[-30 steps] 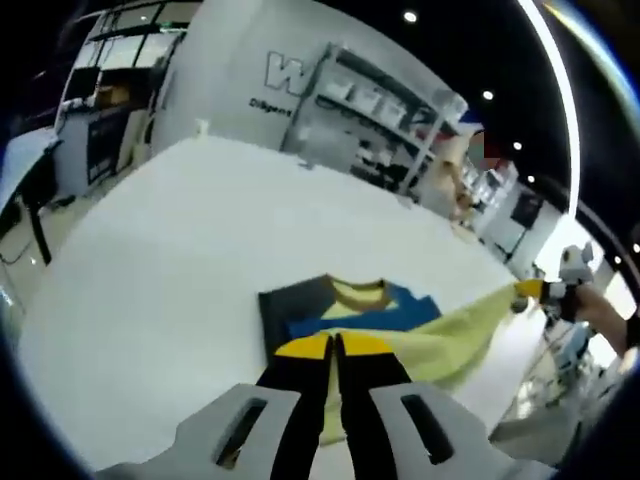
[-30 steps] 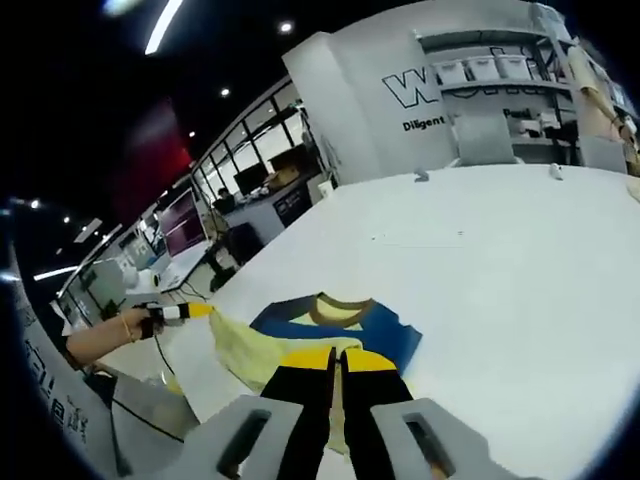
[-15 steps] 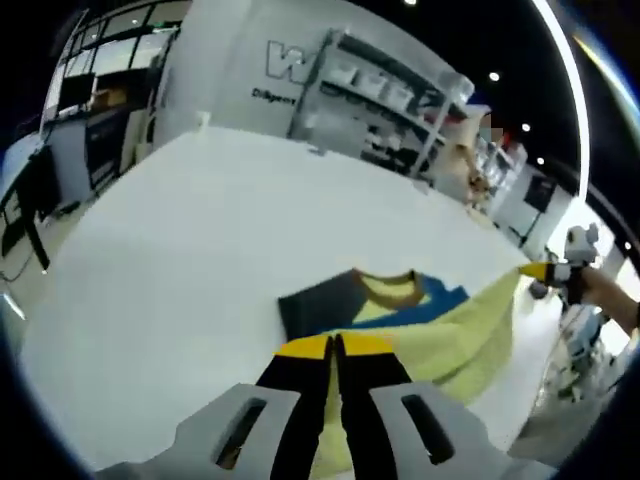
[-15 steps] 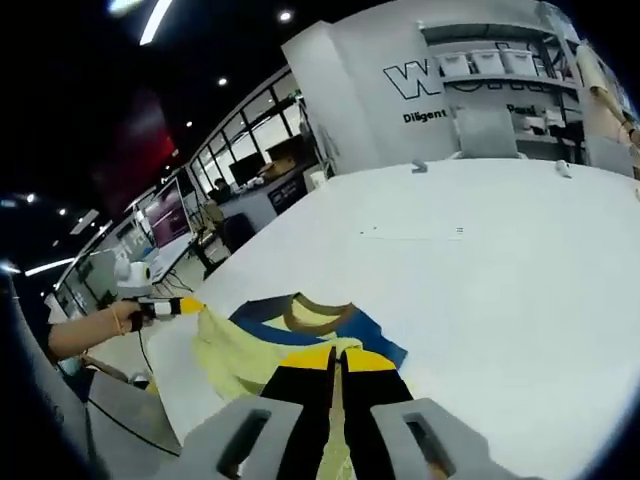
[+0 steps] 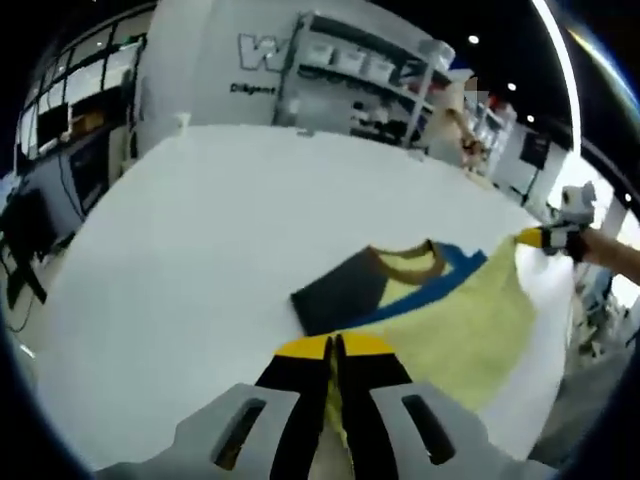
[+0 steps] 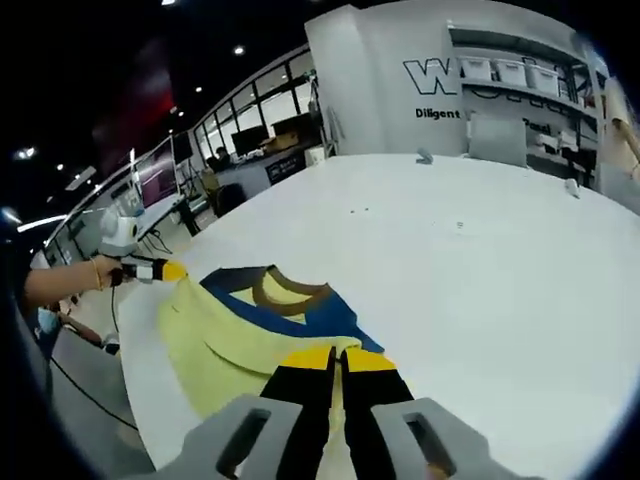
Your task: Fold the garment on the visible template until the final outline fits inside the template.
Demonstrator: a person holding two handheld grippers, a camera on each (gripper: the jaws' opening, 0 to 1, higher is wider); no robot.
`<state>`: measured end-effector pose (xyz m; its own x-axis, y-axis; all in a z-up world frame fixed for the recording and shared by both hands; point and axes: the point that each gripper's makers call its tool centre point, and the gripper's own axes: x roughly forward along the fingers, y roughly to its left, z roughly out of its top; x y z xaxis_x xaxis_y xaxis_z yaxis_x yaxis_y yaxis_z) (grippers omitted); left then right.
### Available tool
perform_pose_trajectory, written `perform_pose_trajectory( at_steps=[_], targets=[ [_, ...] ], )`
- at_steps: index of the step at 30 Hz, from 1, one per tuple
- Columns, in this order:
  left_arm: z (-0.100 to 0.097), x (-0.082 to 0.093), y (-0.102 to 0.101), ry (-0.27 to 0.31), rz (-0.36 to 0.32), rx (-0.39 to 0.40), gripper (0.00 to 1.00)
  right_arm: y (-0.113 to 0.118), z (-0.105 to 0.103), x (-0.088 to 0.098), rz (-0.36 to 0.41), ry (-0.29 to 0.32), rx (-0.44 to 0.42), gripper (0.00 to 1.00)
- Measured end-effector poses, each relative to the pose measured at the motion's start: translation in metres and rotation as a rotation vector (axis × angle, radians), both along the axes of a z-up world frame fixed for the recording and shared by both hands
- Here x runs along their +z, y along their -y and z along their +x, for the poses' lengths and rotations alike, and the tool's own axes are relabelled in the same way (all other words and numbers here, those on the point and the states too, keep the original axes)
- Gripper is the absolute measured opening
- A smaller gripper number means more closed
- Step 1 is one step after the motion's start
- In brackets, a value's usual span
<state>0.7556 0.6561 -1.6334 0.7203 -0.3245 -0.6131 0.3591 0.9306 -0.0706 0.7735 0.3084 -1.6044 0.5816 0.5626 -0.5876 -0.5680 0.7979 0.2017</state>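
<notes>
A yellow garment (image 5: 455, 325) with a blue band, a dark sleeve and a brown collar lies spread on the white table (image 5: 180, 220). My left gripper (image 5: 335, 347) is shut on its near yellow edge. At the right, the other gripper (image 5: 547, 237), held in a hand, pinches a far corner of the cloth. In the right gripper view the same garment (image 6: 215, 335) stretches to the left. My right gripper (image 6: 338, 356) is shut on its yellow hem, and the left gripper (image 6: 150, 270) holds the opposite corner taut.
The white table (image 6: 480, 260) runs far back. Shelving (image 5: 370, 75) and a wall with lettering (image 6: 470, 80) stand behind it. Desks with monitors (image 6: 245, 145) lie off to one side. The table's edge (image 6: 135, 375) runs close under the garment.
The two grippers have pulled the garment wider and flatter, so the yellow body now spreads out over the table. Both cameras have swung as the hands moved.
</notes>
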Motion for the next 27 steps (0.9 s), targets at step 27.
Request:
perform_pose_trajectory(
  at_steps=[27],
  targets=[
    [-0.044, -0.008, 0.015, 0.040, 0.328, -0.509, 0.31, 0.022, -0.009, -0.043, -0.231, -0.033, 0.120, 0.19]
  ],
)
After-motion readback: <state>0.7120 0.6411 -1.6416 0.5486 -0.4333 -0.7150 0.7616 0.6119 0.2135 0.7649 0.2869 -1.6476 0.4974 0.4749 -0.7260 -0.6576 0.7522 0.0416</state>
